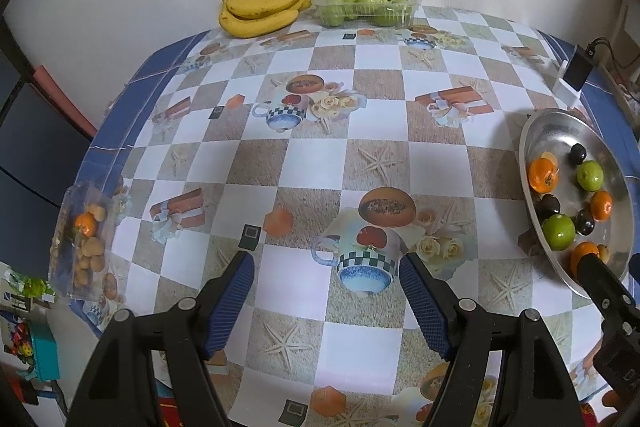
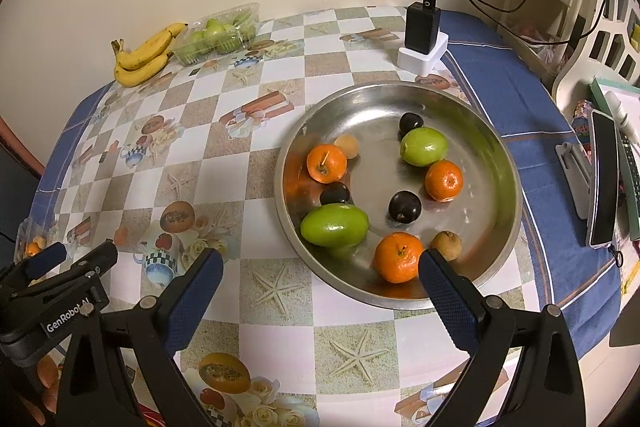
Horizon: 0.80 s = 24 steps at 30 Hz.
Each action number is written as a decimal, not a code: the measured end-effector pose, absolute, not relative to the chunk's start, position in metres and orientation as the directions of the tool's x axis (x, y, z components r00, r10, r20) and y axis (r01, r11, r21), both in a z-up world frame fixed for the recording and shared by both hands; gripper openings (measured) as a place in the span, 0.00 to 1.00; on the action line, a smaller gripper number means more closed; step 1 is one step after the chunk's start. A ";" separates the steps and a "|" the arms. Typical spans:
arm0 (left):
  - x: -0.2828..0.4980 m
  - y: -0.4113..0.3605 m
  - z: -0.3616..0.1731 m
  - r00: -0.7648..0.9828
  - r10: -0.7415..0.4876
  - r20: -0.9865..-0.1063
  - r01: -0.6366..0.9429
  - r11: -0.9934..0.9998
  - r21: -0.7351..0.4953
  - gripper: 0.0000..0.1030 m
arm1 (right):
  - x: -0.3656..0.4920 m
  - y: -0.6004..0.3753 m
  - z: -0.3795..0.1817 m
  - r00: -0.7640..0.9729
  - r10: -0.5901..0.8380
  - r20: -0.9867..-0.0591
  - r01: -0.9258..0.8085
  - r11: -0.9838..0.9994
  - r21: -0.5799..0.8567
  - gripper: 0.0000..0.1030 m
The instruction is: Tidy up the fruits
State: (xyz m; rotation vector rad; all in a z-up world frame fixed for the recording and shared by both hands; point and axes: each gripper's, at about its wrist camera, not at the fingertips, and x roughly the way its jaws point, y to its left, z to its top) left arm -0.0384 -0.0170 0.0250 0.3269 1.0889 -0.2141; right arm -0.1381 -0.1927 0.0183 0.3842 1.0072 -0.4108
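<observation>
A steel plate holds three oranges, two green fruits, three dark plums and two small brown fruits. It also shows at the right in the left wrist view. My right gripper is open and empty, just in front of the plate's near rim. My left gripper is open and empty above the checked tablecloth. Bananas and a clear box of green fruits lie at the far edge. A clear box of brown fruits and an orange sits at the left edge.
A black charger on a white block stands behind the plate. A phone on a stand and other items lie on the blue cloth at the right. The wall is close behind the table. The right gripper's finger shows near the plate.
</observation>
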 end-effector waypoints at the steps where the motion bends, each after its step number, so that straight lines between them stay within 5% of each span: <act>1: -0.038 -0.017 0.025 0.450 -0.009 -0.893 0.328 0.932 0.156 0.76 | -0.137 -0.193 0.018 0.470 -0.153 -0.869 0.497 0.860 0.117 0.95; 24: -0.037 -0.017 0.024 0.457 0.006 -0.889 0.326 0.929 0.174 0.76 | -0.134 -0.192 0.014 0.446 -0.174 -0.878 0.500 0.862 0.083 0.95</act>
